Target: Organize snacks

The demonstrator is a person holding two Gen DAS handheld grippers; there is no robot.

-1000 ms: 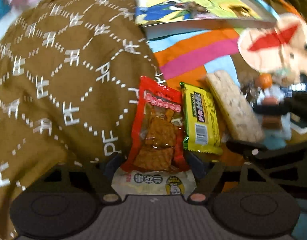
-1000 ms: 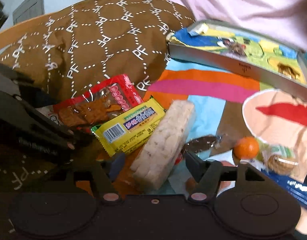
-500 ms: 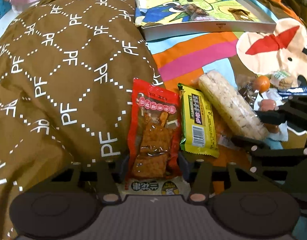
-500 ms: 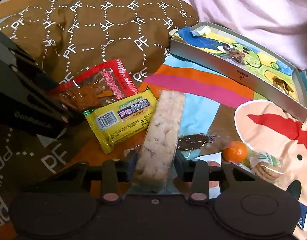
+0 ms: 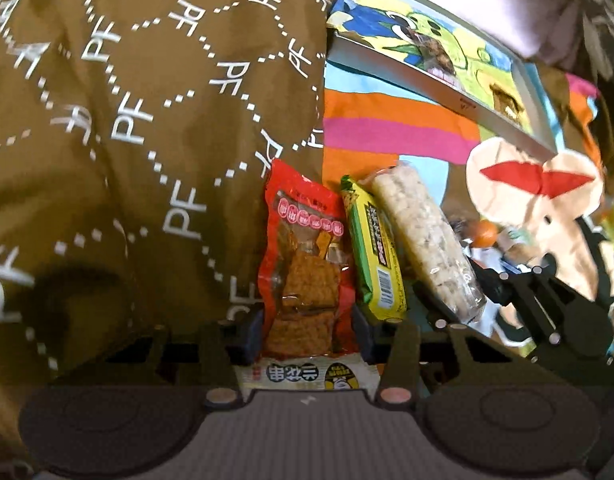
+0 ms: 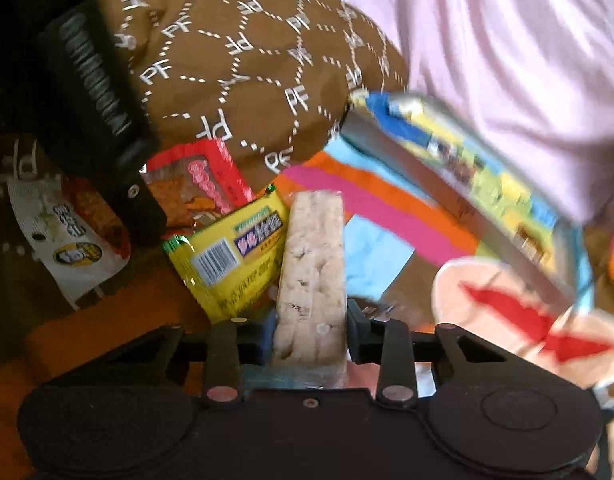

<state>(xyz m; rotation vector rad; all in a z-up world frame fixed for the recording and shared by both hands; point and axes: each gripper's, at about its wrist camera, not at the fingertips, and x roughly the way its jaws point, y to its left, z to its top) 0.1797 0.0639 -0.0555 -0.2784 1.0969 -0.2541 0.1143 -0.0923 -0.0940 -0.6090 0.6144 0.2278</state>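
While gripped (one apiece): red packet (image 5: 307, 264), rice bar (image 6: 311, 280).

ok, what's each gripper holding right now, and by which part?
Left gripper: red snack pack, clamped across its near end. Right gripper: pale rice bar, clamped across its near end.

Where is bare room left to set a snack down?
Free: the striped cloth between the tin tray and the snack row. Crowded: red packet, yellow packet and rice bar lie side by side; small sweets clutter the right.
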